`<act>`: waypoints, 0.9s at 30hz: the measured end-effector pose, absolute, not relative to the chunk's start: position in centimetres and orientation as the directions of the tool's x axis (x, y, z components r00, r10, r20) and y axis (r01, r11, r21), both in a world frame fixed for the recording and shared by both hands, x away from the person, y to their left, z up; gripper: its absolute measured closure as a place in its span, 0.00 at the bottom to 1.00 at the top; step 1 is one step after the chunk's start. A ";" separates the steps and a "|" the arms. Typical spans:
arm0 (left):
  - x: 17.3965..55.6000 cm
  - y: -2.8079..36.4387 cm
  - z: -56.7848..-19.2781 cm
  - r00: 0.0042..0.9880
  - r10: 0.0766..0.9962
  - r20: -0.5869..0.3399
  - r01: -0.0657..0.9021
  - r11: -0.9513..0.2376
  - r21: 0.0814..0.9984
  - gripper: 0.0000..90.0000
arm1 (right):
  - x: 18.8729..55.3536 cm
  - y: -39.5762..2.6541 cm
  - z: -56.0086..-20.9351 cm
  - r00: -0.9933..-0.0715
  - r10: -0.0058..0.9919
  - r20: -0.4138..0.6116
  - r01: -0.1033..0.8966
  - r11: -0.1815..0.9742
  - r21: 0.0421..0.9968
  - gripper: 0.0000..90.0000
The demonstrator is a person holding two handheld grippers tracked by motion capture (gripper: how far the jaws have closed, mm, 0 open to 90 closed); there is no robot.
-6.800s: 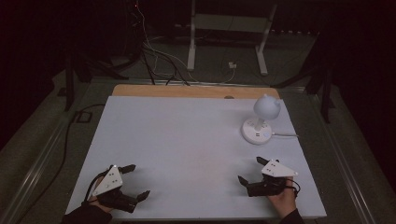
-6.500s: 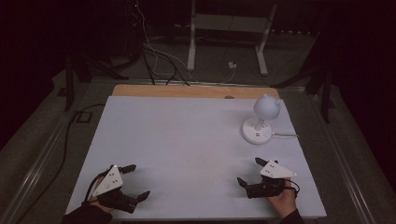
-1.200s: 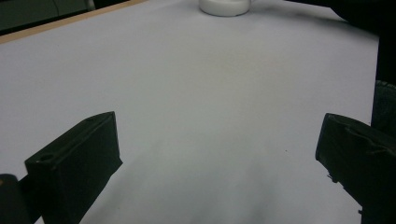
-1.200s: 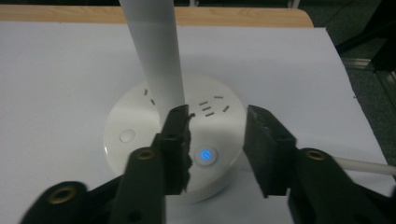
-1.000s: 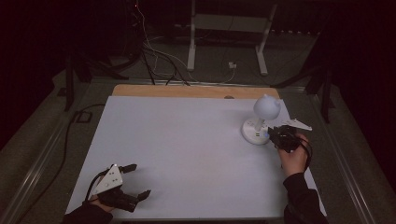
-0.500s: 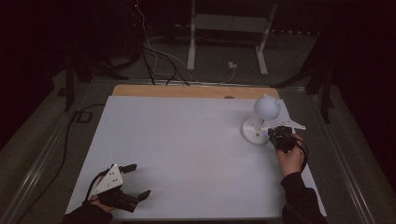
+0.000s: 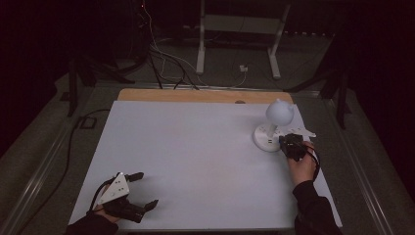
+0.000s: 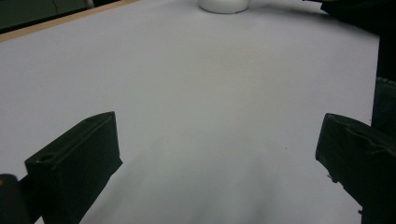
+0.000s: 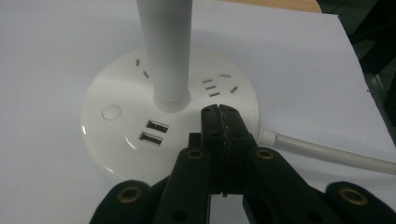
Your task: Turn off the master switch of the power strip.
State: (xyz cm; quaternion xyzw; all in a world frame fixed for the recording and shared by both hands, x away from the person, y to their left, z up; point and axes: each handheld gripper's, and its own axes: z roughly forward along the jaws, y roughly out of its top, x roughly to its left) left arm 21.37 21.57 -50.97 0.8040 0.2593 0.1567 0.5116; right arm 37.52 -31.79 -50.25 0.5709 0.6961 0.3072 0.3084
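Observation:
A white lamp with a globe head stands on a round base at the table's right. The base carries socket slots, two USB ports and a round button. My right gripper is at the base's right side. Its jaws are shut with nothing between them, and the tips lie over the base just right of the stem. My left gripper rests at the near left, open and empty.
The lamp's white cable runs off to the right from the base. The white table has a wooden strip along its far edge. Floor cables and a metal frame lie beyond it.
The right hand has travelled from the table's near right corner up to the lamp base, where it has held for the last second. The left gripper has stayed put.

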 end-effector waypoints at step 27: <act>21.3 21.5 -51.0 0.821 0.570 -0.005 0.247 -0.348 0.904 0.00 | 37.4 -31.7 -50.8 -0.172 0.978 -0.120 0.588 0.199 0.784 1.00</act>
